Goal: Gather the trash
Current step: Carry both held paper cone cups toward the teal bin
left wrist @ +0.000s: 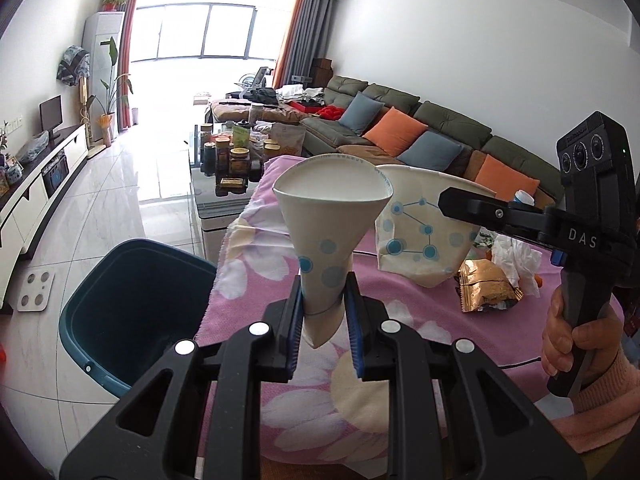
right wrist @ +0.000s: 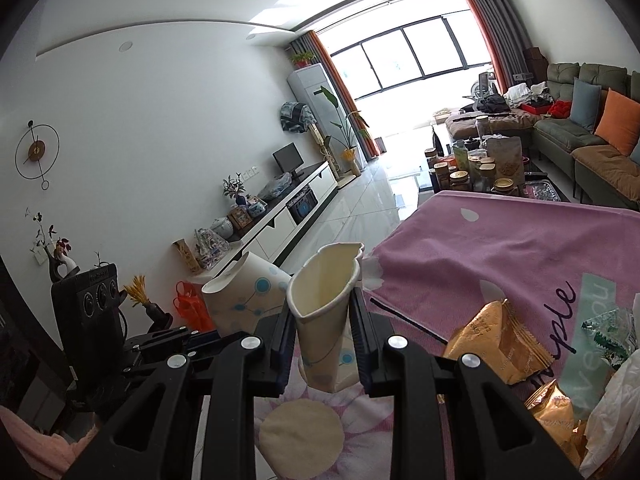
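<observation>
Two crushed cups (left wrist: pixel 332 216) (right wrist: pixel 320 320) are seen to be matt white paper, dotted blue. The tablecloth (left wrist: pixel 400 292) is soft woven cloth; the bin (left wrist: pixel 120 296) smooth plastic; the wrappers (right wrist: pixel 496 344) glossy foil — crinkled. Polished, reflective tile forms the floor (left wrist: pixel 120 200).

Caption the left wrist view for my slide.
Left gripper pinches a crushed paper cup above the pink cloth, beside the blue bin.
</observation>
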### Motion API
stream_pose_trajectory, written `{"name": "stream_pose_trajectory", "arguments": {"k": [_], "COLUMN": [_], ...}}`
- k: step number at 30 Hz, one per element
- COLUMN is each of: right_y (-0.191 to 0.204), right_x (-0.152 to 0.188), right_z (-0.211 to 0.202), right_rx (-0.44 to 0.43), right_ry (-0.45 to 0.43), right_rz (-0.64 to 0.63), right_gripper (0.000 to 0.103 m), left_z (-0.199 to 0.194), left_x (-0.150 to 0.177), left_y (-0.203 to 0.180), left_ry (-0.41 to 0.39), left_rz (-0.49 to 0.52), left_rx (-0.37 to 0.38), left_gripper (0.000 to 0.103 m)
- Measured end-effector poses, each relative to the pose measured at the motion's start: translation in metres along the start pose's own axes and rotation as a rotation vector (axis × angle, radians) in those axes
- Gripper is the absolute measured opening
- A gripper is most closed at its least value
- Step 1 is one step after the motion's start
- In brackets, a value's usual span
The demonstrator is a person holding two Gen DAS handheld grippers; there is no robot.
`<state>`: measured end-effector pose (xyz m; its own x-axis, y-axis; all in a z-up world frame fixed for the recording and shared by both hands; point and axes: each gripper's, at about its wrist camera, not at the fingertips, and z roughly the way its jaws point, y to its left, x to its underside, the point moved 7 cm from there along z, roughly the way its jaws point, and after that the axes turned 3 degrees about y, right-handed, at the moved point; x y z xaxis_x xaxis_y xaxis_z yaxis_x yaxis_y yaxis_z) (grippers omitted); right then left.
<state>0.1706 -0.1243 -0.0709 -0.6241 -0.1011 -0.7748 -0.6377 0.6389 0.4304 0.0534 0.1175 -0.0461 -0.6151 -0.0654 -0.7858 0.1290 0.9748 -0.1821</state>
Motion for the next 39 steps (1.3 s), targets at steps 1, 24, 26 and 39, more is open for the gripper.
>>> {"name": "stream_pose_trajectory", "arguments": {"k": [1, 24, 26, 39], "right_y": [0.002, 0.038, 0.041, 0.052], "right_x": [-0.001, -0.006, -0.007, -0.006], "right_z": [0.004, 0.07, 0.074, 0.11], "right_rx": [-0.004, -0.092, -0.098, -0.129], "right_ry": [0.005, 0.091, 0.098, 0.148], "right_rz": [-0.004, -0.044, -0.048, -0.062], "right_gripper": [0.024, 0.024, 0.024, 0.024], "left_z": [-0.001, -0.017, -0.019, -0.015], "left_x": [0.0, 0.014, 0.014, 0.022], "left_y": [0.003, 0.065, 0.073, 0.108], "left_ry": [-0.001, -0.007, -0.007, 0.016], "left_rz": [-0.005, -0.112, -0.12, -0.177], "left_rx": [-0.007, -0.137, -0.145, -0.214], "left_gripper": [0.02, 0.02, 0.02, 0.02]}}
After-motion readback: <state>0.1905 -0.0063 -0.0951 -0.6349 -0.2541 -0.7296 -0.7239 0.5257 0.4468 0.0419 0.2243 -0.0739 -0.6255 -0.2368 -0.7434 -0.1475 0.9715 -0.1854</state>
